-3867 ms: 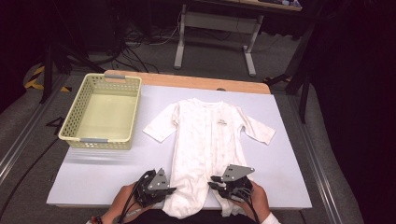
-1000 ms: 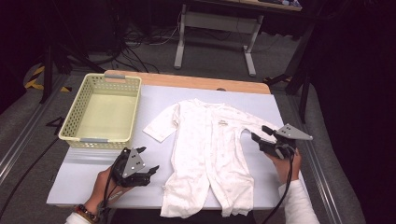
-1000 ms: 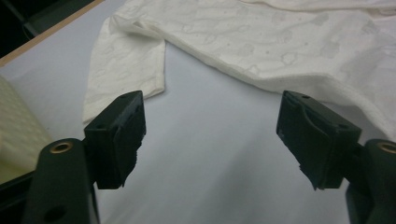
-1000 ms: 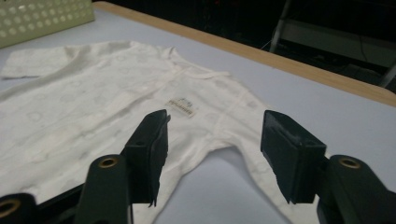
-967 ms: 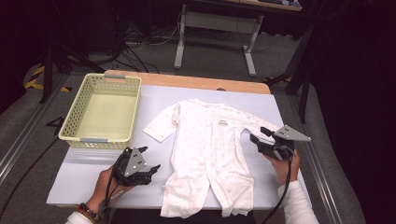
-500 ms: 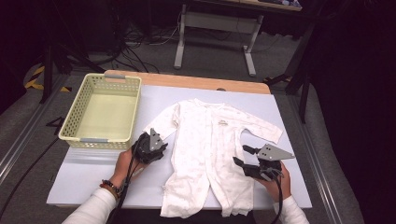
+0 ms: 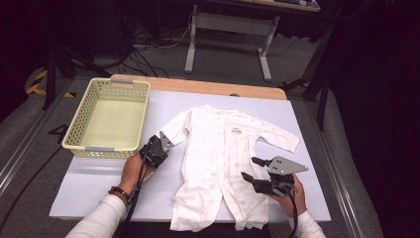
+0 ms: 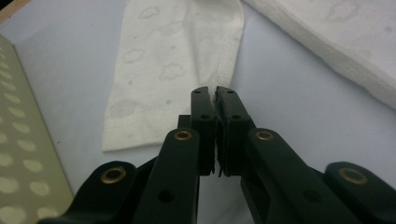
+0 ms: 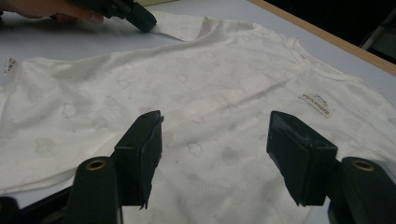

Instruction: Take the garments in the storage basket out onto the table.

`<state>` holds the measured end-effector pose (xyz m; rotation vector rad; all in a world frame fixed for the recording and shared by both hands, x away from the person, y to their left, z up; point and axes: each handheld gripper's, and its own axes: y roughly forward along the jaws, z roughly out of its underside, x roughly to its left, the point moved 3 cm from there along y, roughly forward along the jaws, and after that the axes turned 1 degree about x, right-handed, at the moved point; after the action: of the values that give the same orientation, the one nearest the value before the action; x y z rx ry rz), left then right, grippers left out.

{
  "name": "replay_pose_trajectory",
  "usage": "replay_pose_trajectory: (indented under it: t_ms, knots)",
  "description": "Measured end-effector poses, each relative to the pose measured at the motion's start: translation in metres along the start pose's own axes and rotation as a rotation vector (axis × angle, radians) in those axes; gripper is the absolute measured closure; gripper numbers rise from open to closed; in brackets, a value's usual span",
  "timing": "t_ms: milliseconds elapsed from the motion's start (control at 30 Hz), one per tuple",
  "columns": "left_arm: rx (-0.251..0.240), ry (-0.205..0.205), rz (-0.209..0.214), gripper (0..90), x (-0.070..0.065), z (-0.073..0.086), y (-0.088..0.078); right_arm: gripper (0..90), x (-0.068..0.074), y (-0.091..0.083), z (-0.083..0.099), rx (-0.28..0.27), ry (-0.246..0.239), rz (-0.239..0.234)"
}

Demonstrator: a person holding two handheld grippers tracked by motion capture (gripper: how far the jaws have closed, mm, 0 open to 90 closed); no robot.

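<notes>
A white baby suit (image 7: 218,158) with a faint cloud print lies flat on the white table cover, sleeves spread. My left gripper (image 7: 166,142) is at the cuff of its left sleeve (image 8: 173,60). The jaws have just closed and stand shut (image 8: 215,93), with the cuff's hem running in between their tips. From the right gripper view, the left gripper (image 9: 140,16) touches that sleeve at the far side. My right gripper (image 7: 253,169) hovers at the suit's right side, below the right sleeve. Its jaws (image 9: 215,135) have just been opening, the cloth (image 9: 210,93) lies beneath them, and nothing is pinched.
A pale yellow plastic basket (image 7: 106,148) stands at the table's left, close behind my left hand; its perforated wall (image 8: 23,154) shows beside the left jaws. The white cover (image 7: 89,183) lies on a wooden table top (image 7: 198,87). Dark floor, cables and a desk frame lie beyond.
Both hands came inward from the table's sides to the suit. The left gripper reached the left sleeve cuff and shut there. The right gripper moved to the suit's right side, jaws apart.
</notes>
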<state>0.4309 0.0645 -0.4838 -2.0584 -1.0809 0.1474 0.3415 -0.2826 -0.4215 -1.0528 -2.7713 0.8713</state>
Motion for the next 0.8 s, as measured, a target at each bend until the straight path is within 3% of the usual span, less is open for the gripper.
replay_pose_trajectory:
  t_ms: [267,500,600,800]
  knots:
    - [-0.014,0.019,-0.004,86.9,-0.002,0.006,-0.005,36.3,0.003,0.001,0.0,-0.003,0.001,-0.004]
    - [-0.034,0.013,0.021,86.9,-0.001,0.007,-0.005,31.1,0.005,0.002,0.002,-0.032,0.017,0.035]
    - [-0.044,-0.001,0.029,86.9,-0.001,0.008,-0.005,28.8,0.006,0.002,0.008,-0.022,0.004,0.075]
    - [-0.046,0.001,0.02,87.0,0.0,0.008,-0.005,26.7,0.007,-0.002,0.014,-0.036,0.013,0.096]
